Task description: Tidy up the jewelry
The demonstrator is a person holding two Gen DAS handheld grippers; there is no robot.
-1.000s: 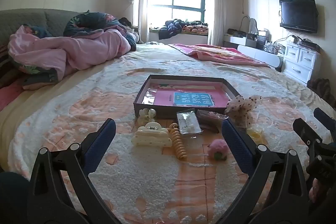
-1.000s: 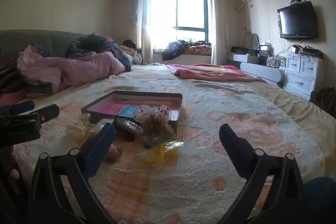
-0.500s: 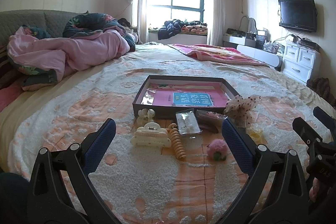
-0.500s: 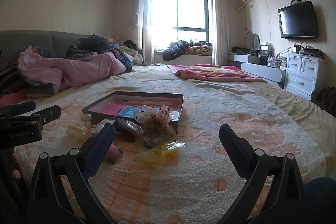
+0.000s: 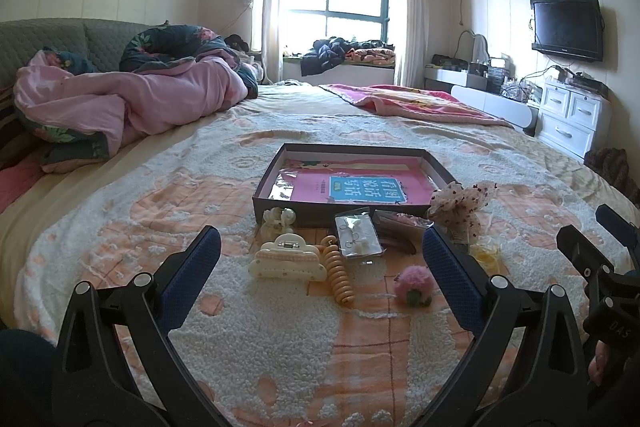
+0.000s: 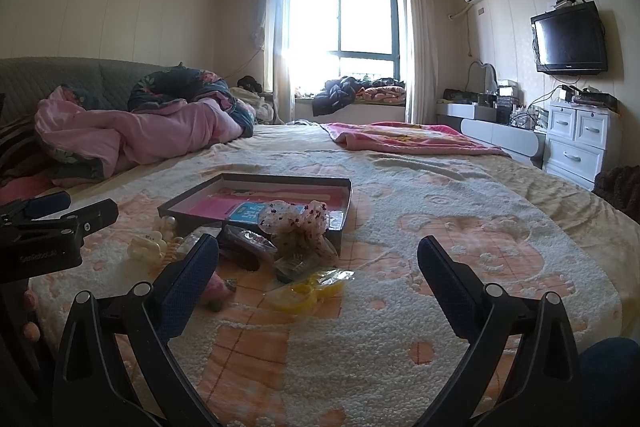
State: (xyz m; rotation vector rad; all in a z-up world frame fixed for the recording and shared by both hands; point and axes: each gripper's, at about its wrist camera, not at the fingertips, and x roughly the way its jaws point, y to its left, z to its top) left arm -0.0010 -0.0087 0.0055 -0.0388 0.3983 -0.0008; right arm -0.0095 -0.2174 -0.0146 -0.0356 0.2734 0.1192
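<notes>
Both the left gripper [image 5: 320,259] and right gripper [image 6: 318,265] hang released, jaws wide, holding nothing. Hair accessories lie mid-frame before the shallow box [image 5: 348,183]: a cream claw clip [image 5: 286,261], a spiral tie [image 5: 339,279]. The right gripper's left finger hides most of the pink pompom [image 6: 218,287].

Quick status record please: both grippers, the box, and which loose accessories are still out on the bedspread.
left gripper: open, empty, above the bedspread, aimed at the items
right gripper: open, empty, to the right of the pile
box: open, on the bedspread, holds a pink booklet
cream hair claw: on the bedspread, in front of the box
orange spiral hair tie: just right of the claw
clear packet: leaning at the box's front wall
pink pom-pom: nearest the left gripper's right finger
dotted scrunchie: at the box's right front corner
yellow item: in plastic, closest to the right gripper
</notes>
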